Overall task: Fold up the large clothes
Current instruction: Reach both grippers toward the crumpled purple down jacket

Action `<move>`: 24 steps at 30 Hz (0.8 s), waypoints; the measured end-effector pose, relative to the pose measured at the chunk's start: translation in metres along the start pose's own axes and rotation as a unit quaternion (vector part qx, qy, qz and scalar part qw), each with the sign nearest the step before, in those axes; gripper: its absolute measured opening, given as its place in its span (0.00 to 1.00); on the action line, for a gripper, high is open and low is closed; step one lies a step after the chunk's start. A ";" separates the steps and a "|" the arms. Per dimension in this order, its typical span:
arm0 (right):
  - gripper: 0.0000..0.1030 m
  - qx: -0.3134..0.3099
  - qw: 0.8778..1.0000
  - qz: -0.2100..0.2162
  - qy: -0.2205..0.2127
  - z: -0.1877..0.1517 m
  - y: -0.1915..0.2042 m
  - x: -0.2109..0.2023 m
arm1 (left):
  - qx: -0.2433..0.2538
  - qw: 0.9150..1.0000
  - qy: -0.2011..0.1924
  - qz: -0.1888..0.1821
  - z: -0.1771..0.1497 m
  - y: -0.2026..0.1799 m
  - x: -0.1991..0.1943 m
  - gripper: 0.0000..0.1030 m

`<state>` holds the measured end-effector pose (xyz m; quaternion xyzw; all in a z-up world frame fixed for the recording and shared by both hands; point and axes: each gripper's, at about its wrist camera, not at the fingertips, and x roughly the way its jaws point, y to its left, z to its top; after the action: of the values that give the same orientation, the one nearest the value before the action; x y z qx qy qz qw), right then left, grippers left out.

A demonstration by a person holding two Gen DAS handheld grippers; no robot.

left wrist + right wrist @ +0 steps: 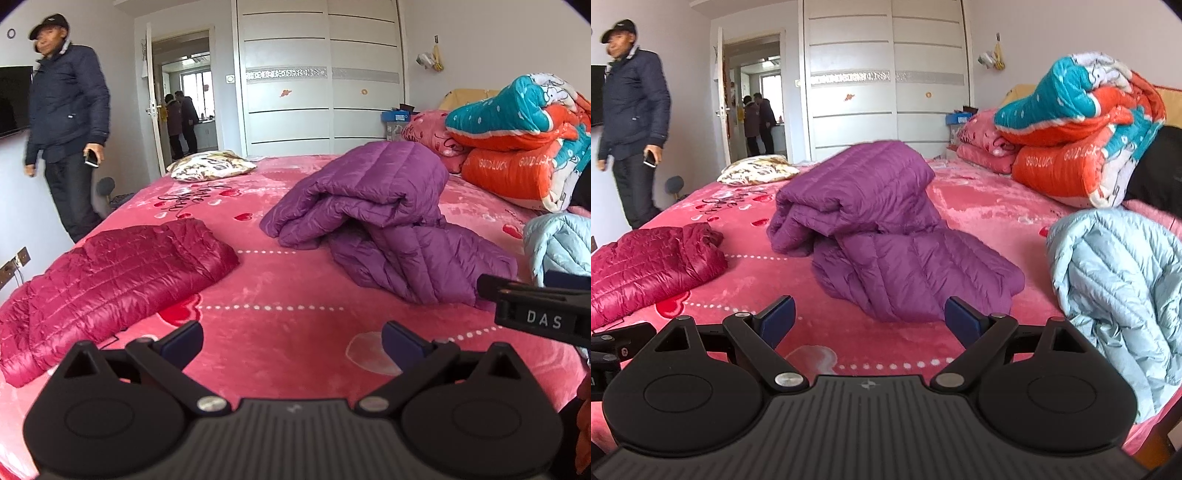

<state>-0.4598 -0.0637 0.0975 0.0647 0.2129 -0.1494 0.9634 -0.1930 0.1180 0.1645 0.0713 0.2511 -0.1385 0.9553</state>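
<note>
A purple quilted down jacket (380, 218) (882, 229) lies crumpled in a heap at the middle of the pink bed. To its left a dark red down jacket (110, 280) (653, 266) lies flat. A light blue down jacket (557, 243) (1119, 284) hangs over the bed's right edge. My left gripper (293, 341) hovers open over the near blanket, nothing between its fingers. My right gripper (870, 319) is open too, just short of the purple jacket's near hem. The right gripper's black body (535, 306) shows at the right of the left wrist view.
The bed's pink heart blanket (280, 280) (757, 280) fills the foreground. Folded orange and teal quilts (517, 144) (1078, 140) are stacked at the far right, a patterned pillow (212, 166) at the far left. A person (66, 122) with a phone stands left of the bed.
</note>
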 end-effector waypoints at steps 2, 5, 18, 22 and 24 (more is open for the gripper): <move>1.00 0.014 1.000 -0.004 0.012 -0.002 -0.009 0.010 | -0.003 1.000 0.002 -0.005 0.000 -0.003 0.006 0.99; 1.00 0.025 0.999 -0.024 0.024 -0.005 -0.024 0.029 | -0.004 1.000 0.000 -0.010 0.002 -0.008 0.015 0.99; 1.00 0.101 0.991 -0.066 0.049 -0.004 -0.103 0.113 | 0.049 0.997 -0.037 -0.049 0.037 -0.061 0.079 0.99; 1.00 0.148 0.985 -0.064 0.057 0.000 -0.128 0.138 | 0.066 0.995 -0.045 -0.064 0.051 -0.082 0.104 0.99; 1.00 0.169 0.982 -0.062 0.064 0.001 -0.139 0.153 | 0.067 0.994 -0.048 -0.071 0.059 -0.092 0.119 0.99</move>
<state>-0.3712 -0.2352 0.0246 0.2223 0.2492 -0.2377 0.9121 -0.0939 -0.0086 0.1499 0.1102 0.1993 -0.2258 0.9472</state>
